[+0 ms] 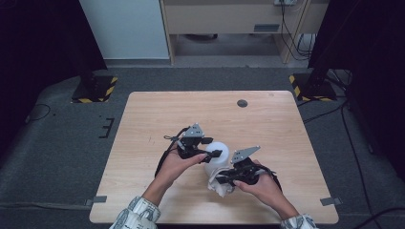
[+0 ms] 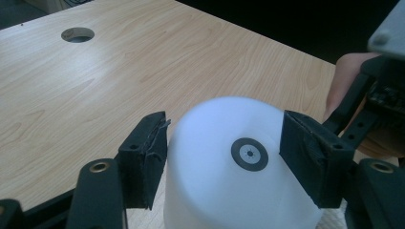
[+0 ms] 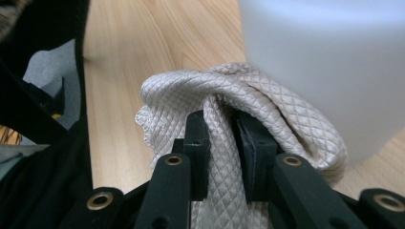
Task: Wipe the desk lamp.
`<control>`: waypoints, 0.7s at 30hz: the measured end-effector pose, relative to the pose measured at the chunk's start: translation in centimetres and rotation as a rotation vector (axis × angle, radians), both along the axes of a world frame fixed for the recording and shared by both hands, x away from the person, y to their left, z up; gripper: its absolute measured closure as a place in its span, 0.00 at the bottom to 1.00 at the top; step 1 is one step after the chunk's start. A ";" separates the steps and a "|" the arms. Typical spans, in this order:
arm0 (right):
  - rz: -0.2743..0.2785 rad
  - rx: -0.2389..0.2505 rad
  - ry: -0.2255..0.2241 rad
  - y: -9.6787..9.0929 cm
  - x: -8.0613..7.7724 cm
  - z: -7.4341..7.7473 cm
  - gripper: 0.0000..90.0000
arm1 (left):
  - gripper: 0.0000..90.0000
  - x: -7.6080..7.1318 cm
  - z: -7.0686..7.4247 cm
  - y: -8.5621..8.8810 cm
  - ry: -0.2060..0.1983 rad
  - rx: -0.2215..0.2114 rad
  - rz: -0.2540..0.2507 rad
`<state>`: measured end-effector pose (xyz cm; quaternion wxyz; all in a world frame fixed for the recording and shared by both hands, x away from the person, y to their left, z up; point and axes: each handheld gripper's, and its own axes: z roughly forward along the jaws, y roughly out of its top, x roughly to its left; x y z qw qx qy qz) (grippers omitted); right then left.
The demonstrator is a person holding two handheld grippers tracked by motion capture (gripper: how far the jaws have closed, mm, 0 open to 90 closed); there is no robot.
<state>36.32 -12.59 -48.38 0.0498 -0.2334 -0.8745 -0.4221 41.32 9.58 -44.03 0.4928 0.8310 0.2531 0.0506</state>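
White container (image 2: 224, 162): smooth, matte, translucent plastic, round, standing bottom-up near the front middle of the table (image 2: 95, 95), a small grey ring mark on its flat top. Table is pale wood grain with a round cable hole (image 2: 77, 34) at its far side. Cloth (image 3: 248, 95): cream, quilted diamond weave, bunched in soft folds, lying against the container's base. My left tool (image 2: 224, 155) straddles the container, pads on both sides of its wall, clamped on it. My right tool (image 3: 224, 143) is pinched together on a fold of the cloth.
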 end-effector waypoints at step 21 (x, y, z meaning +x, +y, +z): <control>-0.211 0.108 -0.057 -6.4 2.3 2.7 0.85 | 0.37 -0.3 0.0 -0.2 0.011 -0.004 -0.010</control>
